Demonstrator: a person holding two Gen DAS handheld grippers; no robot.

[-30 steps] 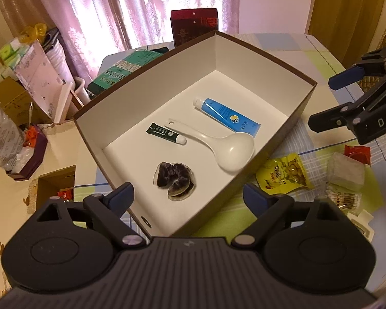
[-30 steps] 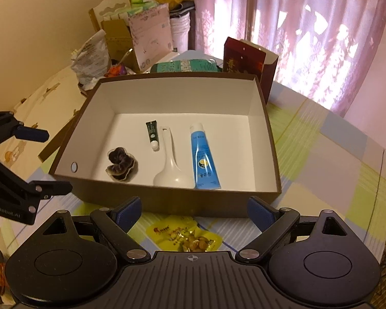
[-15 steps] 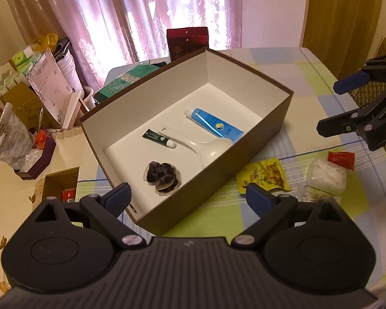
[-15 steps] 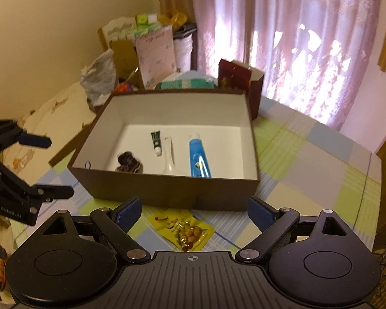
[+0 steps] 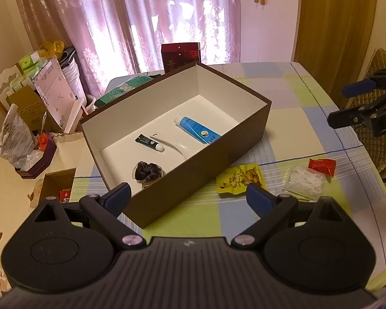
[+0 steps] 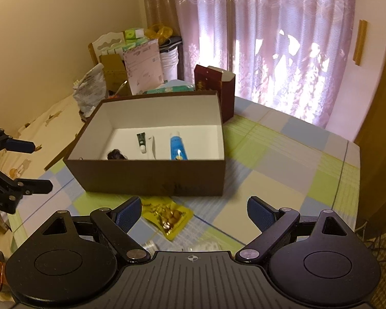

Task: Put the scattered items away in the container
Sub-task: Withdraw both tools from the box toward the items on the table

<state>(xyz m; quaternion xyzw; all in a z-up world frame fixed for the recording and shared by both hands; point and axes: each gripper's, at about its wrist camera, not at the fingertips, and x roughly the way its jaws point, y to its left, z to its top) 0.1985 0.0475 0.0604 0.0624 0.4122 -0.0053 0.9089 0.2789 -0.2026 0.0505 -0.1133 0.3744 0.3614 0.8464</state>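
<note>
A brown box [image 5: 218,152] [image 6: 151,177] with a white inside stands on the checked table. Inside lie a blue tube [image 5: 196,130] [image 6: 177,146], a small dark green tube [image 5: 149,143] [image 6: 141,141], a white spoon [image 5: 172,144] [image 6: 151,148] and a dark hair tie [image 5: 148,171] [image 6: 115,154]. Outside its near wall lie a yellow snack packet [image 5: 240,179] [image 6: 168,216], a clear bag of white bits [image 5: 306,180] and a red packet [image 5: 321,166]. My left gripper [image 5: 187,198] [image 6: 25,164] is open and holds nothing. My right gripper [image 6: 194,212] [image 5: 347,103] is open above the yellow packet.
A dark red carton [image 5: 180,55] [image 6: 213,90] stands behind the box, with a green packet [image 5: 123,90] beside it. Cluttered boxes and bags [image 5: 25,118] sit on a low shelf to the left. Curtains [image 6: 257,38] hang behind the table. A chair back [image 5: 383,77] stands at the right.
Both grippers have pulled back and risen away from the box, so it looks smaller and more of the table shows. Both stay open; the items have not moved.
</note>
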